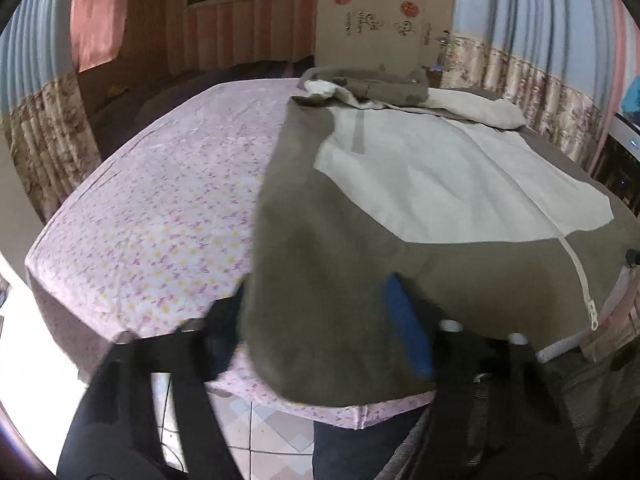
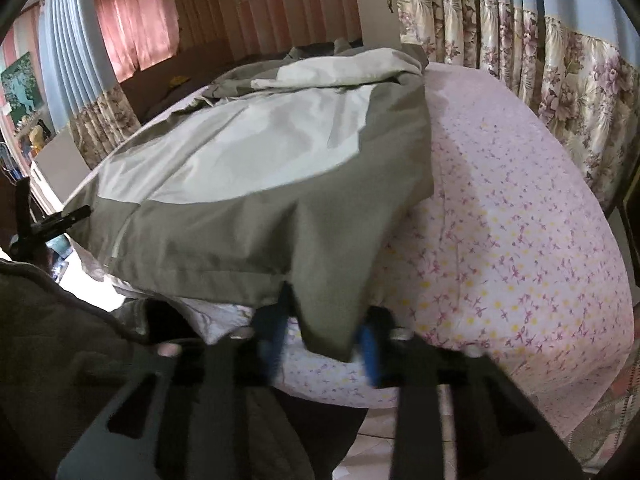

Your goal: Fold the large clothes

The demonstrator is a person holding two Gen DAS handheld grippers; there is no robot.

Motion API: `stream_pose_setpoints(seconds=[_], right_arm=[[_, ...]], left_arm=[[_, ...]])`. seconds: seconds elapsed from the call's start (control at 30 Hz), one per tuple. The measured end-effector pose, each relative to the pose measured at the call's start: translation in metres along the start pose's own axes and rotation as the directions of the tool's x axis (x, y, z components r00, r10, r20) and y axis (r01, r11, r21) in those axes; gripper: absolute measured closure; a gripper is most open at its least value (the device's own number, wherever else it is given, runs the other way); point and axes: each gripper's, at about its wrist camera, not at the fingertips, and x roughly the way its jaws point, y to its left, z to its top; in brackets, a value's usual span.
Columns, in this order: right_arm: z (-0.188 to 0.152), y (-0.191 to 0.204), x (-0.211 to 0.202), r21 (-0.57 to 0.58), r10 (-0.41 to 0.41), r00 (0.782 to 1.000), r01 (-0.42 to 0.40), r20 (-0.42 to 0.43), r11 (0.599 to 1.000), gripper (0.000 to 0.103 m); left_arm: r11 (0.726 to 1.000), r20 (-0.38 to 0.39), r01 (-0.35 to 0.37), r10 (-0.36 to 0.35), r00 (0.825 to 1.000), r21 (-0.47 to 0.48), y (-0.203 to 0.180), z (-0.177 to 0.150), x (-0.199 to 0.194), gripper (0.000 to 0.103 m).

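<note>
Olive-and-white jacket spread flat across floral bedsheet

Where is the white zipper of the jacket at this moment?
In the left wrist view the white zipper runs down the right part of the olive and cream jacket, ending at the hem near the edge of the pink floral sheet.

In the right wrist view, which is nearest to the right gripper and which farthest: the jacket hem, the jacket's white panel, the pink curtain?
1. Jacket hem: between the fingers of the right gripper, at the table's near edge.
2. White panel: mid-table, further up the jacket.
3. Pink curtain: far wall, upper left.
</note>
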Motion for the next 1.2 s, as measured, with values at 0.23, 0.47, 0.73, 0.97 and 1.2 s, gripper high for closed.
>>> stream_pose_setpoints(seconds=[0.23,0.47,0.73,0.97,1.2], right_arm=[[0.028,0.008,-0.024,0.001,0.050,0.992,-0.050,0.118,0.999,0.091],[0.085,0.006,-0.029,-0.003,0.060,0.966,-0.061,0.252,0.998,0.091],[0.191,-0.030,0.009,0.059,0.037,0.945,-0.060,0.326,0.996,0.091],[0.309,-0.074,0.084,0.118,0.017,0.956,-0.054,0.294,0.992,0.092],[0.402,-0.099,0.168,0.148,-0.059,0.971,0.024,0.231,0.989,0.092]], left_arm=[[0.999,-0.043,-0.003,0.006,0.999,0.051,0.002,0.028,-0.012,0.093],[0.999,0.052,0.015,-0.016,0.999,0.033,0.001,0.099,-0.023,0.094],[0.997,0.175,0.033,-0.046,0.983,0.074,-0.013,0.220,0.029,0.095],[0.997,0.163,0.011,-0.023,0.986,0.073,-0.023,0.330,0.132,0.095],[0.997,0.065,-0.058,0.054,0.996,0.056,-0.022,0.405,0.237,0.094]])
